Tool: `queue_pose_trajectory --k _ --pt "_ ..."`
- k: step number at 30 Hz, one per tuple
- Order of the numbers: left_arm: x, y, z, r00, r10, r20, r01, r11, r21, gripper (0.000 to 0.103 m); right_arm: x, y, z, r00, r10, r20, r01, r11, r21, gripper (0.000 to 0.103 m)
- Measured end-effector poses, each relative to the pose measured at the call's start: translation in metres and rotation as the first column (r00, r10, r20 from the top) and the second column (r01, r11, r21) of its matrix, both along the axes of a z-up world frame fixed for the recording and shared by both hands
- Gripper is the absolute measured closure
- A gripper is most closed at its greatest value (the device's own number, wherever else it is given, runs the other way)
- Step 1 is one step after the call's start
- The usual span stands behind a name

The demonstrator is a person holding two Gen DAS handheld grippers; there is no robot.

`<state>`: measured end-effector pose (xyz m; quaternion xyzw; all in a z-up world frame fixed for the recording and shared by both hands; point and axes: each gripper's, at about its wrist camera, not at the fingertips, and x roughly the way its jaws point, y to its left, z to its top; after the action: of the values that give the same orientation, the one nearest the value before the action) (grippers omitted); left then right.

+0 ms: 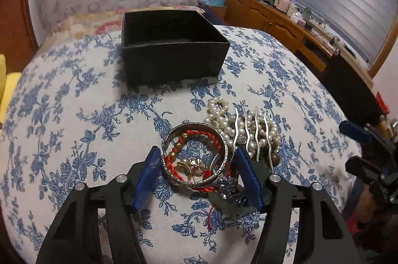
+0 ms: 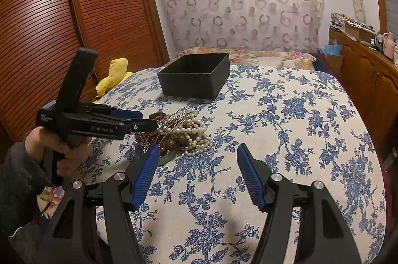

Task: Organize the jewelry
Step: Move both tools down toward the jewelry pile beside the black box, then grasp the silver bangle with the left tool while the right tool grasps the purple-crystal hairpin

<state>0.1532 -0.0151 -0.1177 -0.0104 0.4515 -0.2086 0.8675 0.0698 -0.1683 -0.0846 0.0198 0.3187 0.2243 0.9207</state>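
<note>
A pile of jewelry lies on the blue-flowered cloth: a silver bangle point(image 1: 225, 159) with a red cord bracelet point(image 1: 199, 133) inside it, a pearl strand point(image 1: 223, 119) and a silver wavy hair comb point(image 1: 251, 132). My left gripper point(image 1: 196, 154) is open, its blue fingers on either side of the bangle. An open black box point(image 1: 171, 47) stands behind the pile. In the right wrist view the pearl pile point(image 2: 191, 134) lies ahead to the left, the box point(image 2: 196, 75) is farther back, and my right gripper point(image 2: 197, 152) is open and empty above the cloth.
The left gripper's body point(image 2: 99, 122) and the hand holding it show at the left of the right wrist view. A yellow cloth point(image 2: 114, 75) lies at the table's left edge. A wooden cabinet point(image 1: 273, 15) with clutter stands on the right.
</note>
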Motion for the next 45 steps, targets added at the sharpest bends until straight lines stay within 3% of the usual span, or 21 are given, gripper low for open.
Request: queue_pose_trajectory --k 7,11,18,22,26,31,45 --pt "0.000 0.010 0.001 1.000 0.002 -0.023 -0.003 0.999 -0.041 0.049 0.000 0.001 -0.004 1.000 0.003 -0.001 -0.003 1.000 -0.001 0.036" --pt "0.000 0.018 0.005 1.000 0.016 -0.022 -0.017 0.998 -0.057 0.060 0.000 0.002 -0.005 1.000 0.004 -0.001 -0.004 1.000 -0.002 0.036" --pt "0.003 0.036 0.007 0.998 0.053 -0.023 -0.054 0.997 -0.058 0.061 0.000 0.005 -0.007 1.000 0.006 -0.003 -0.006 1.000 -0.008 0.036" --pt "0.004 0.038 0.001 0.997 0.052 -0.056 -0.056 0.996 -0.070 0.081 0.000 0.005 -0.007 1.000 0.008 -0.003 -0.008 1.000 -0.010 0.036" --pt "0.003 0.034 -0.007 0.995 0.057 -0.077 -0.062 0.996 -0.060 0.091 0.000 0.007 -0.008 1.000 0.011 -0.006 -0.011 1.000 -0.011 0.036" --pt "0.001 0.034 -0.004 0.996 0.076 -0.049 -0.078 0.996 -0.032 0.100 0.001 0.012 -0.008 1.000 0.024 -0.009 -0.024 0.999 -0.024 0.036" --pt "-0.018 0.065 0.020 0.983 0.164 0.087 -0.165 0.986 0.001 0.101 0.028 0.067 -0.006 0.983 0.180 -0.037 -0.183 0.979 -0.085 0.036"
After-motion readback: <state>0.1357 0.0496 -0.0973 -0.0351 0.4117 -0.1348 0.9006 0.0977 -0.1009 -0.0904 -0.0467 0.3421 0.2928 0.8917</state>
